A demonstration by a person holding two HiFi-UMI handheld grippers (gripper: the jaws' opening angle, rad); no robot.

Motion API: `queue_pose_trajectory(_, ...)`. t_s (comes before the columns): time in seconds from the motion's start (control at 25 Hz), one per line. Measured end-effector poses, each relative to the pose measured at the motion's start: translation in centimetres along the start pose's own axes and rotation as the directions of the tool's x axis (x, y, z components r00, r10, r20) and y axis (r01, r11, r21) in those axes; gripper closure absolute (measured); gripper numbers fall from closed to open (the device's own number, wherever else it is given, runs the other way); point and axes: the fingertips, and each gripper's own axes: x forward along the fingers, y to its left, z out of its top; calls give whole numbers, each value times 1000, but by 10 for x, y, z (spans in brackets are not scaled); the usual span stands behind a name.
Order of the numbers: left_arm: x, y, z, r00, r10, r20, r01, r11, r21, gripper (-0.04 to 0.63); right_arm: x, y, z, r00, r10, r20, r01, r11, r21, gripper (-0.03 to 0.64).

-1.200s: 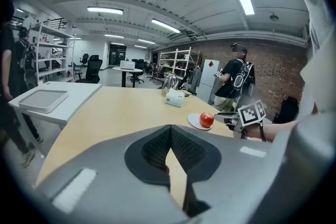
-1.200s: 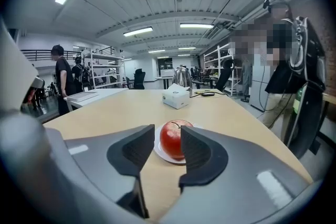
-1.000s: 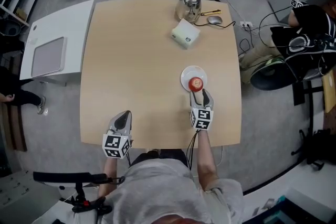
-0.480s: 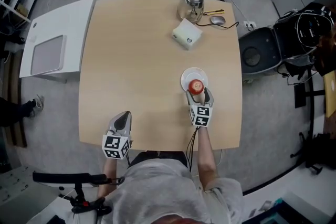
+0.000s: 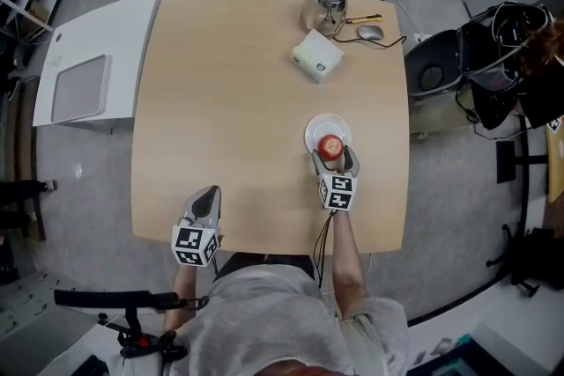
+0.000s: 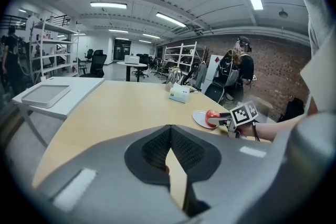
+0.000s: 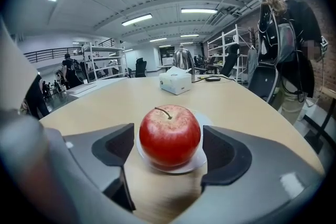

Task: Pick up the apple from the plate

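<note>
A red apple (image 5: 330, 146) (image 7: 169, 136) stands on a small white plate (image 5: 314, 129) (image 7: 198, 163) at the right of the tan table (image 5: 229, 101). My right gripper (image 5: 336, 159) (image 7: 168, 140) reaches the plate's near edge. Its jaws are opening, with the apple between them and a gap on each side, so the pads are not pressing on it. My left gripper (image 5: 208, 192) (image 6: 169, 131) rests over the table's near edge, far left of the plate, shut and empty. The left gripper view shows the apple (image 6: 212, 114) and right gripper (image 6: 224, 119) from the side.
A white box (image 5: 316, 56), a glass kettle (image 5: 323, 4), a mouse (image 5: 370, 33) and a pen (image 5: 363, 18) sit at the table's far side. A white side table with a tray (image 5: 79, 88) stands to the left. Chairs and a person (image 7: 286, 34) are at the right.
The right gripper's jaws have spread wider, and it has eased forward and down so the apple sits between them. The left gripper has stayed at the near edge.
</note>
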Motion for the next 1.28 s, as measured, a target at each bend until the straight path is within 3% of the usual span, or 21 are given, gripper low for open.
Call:
queue_pose_trajectory(0.16,1,-1,0,1000,4,-4,-4,1000,-6,575,0,-4,1,1000,-14,-5,14,1000,-9,247)
queue_pose_trajectory(0.76,-6,5,-9,999,24,21,-23,999,-28,575,-1,-2,-1,1000,-6,-1,6,1000,-17,252)
queue_pose_trajectory(1.28,-37,21,-22,994,92,62,-88,994,-68,575,-1,42,14,996,81,30,-78,993,-88,252)
